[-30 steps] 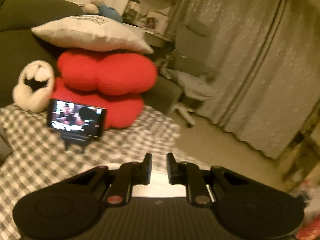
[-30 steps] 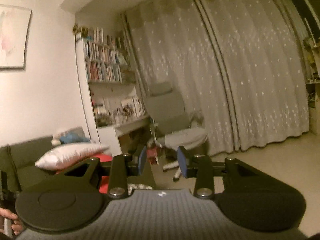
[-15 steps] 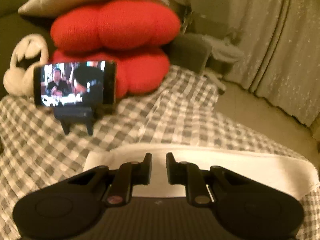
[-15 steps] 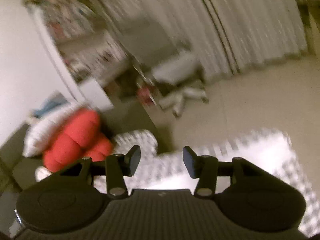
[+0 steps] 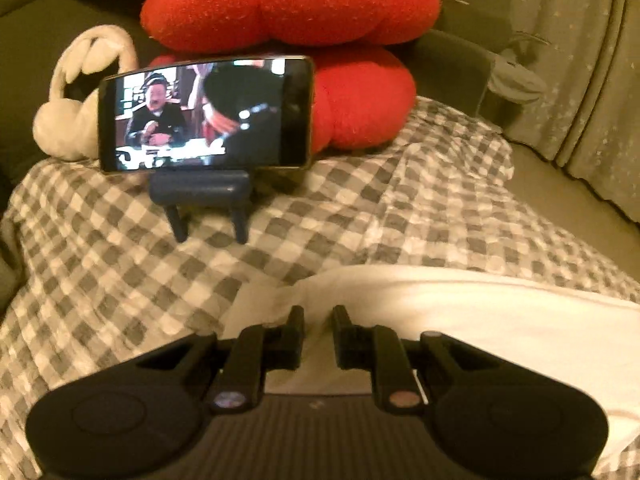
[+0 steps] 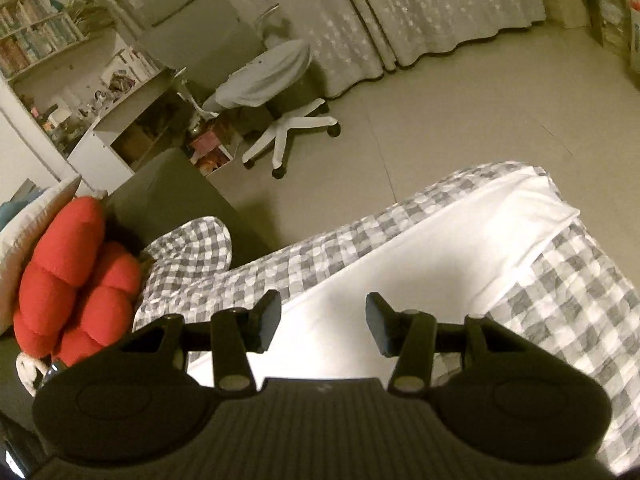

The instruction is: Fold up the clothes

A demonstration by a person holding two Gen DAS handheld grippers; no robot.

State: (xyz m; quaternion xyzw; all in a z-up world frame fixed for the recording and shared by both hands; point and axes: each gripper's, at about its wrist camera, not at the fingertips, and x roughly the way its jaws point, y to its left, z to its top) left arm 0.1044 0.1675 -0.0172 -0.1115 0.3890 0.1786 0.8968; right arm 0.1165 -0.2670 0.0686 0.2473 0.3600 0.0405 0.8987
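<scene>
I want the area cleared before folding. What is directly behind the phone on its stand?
Behind the phone sit stacked red cushions and, at its left, a cream plush toy, all against the dark sofa. The phone hides part of the lower cushion and whatever lies immediately behind it.

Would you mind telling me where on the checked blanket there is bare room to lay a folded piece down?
In the left wrist view the checked blanket is bare between the phone stand and the white garment, and again right of the stand toward the blanket's edge. It is crowded behind the phone, where the red cushions and a cream plush sit.
</scene>
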